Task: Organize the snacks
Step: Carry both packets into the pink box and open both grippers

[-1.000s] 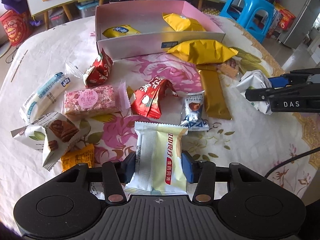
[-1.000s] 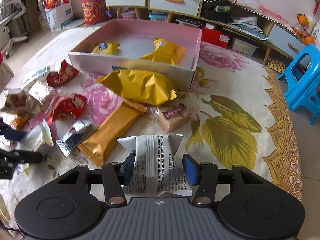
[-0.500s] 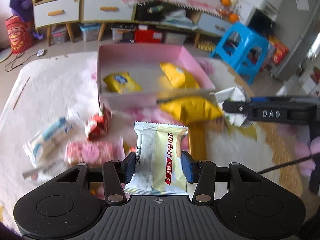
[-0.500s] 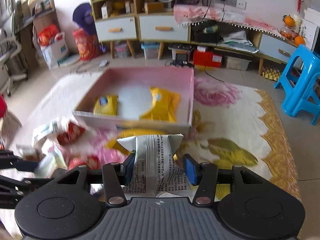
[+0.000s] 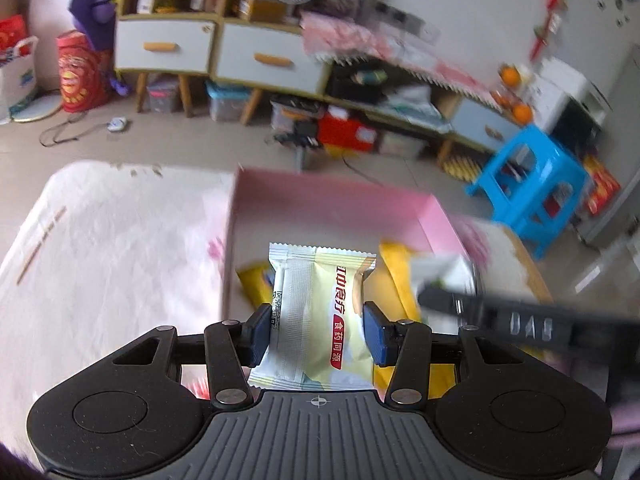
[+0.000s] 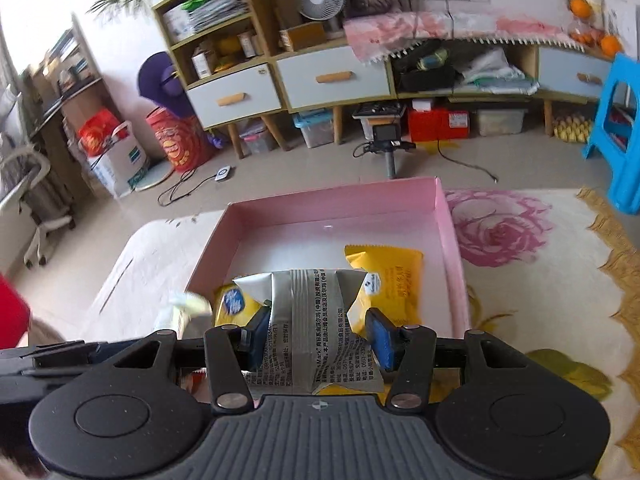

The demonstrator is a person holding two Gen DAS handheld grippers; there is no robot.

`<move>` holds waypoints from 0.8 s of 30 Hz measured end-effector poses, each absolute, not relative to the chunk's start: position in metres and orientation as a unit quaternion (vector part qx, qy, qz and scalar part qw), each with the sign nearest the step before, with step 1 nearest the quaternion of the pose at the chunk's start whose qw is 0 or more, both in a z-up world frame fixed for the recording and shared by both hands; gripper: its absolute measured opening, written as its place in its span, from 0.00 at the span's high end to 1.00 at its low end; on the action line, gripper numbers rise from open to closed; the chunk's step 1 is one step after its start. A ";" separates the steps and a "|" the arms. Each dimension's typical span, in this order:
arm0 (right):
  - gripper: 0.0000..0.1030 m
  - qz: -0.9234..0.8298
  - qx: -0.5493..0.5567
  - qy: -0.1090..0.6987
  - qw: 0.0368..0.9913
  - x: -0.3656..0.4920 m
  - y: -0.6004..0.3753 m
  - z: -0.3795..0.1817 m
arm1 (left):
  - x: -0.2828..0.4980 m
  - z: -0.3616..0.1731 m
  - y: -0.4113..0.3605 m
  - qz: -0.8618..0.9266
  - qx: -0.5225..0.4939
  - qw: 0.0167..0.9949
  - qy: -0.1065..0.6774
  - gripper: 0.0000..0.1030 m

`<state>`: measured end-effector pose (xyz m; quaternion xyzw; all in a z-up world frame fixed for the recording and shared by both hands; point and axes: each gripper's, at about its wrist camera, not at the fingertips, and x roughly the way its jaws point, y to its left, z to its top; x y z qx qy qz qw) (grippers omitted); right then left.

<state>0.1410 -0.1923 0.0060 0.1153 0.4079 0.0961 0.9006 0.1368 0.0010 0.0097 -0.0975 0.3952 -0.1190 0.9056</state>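
Observation:
My left gripper (image 5: pixel 316 334) is shut on a pale green and white snack packet (image 5: pixel 316 312), held above the near part of the pink box (image 5: pixel 336 204). My right gripper (image 6: pixel 318 338) is shut on a silver snack packet (image 6: pixel 316 320), also held over the pink box (image 6: pixel 340 204). Two yellow packets lie in the box: a small one (image 6: pixel 230 300) on the left and a larger one (image 6: pixel 394 280) on the right. The right gripper shows blurred at the right of the left wrist view (image 5: pixel 500 312). The left gripper's arm crosses the lower left of the right wrist view (image 6: pixel 60 356).
The box sits on a white floral tablecloth (image 6: pixel 532 264). Beyond the table are drawer cabinets (image 6: pixel 288 80), a blue stool (image 5: pixel 532 176), a red bag (image 6: pixel 176 144) and floor clutter. Other snacks on the table are hidden below the grippers.
Both grippers have lifted their packets off the table and moved forward to over the pink box. The loose snacks on the table have dropped out of view.

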 end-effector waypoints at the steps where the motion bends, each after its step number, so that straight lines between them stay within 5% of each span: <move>1: 0.59 0.093 0.125 0.412 0.898 0.145 -0.193 0.002 | 0.141 0.008 0.003 -0.115 -0.098 0.908 0.390 0.56; 24: 0.58 0.072 0.154 0.382 0.909 0.157 -0.202 -0.013 | 0.182 -0.038 0.012 -0.095 -0.122 0.914 0.375 0.56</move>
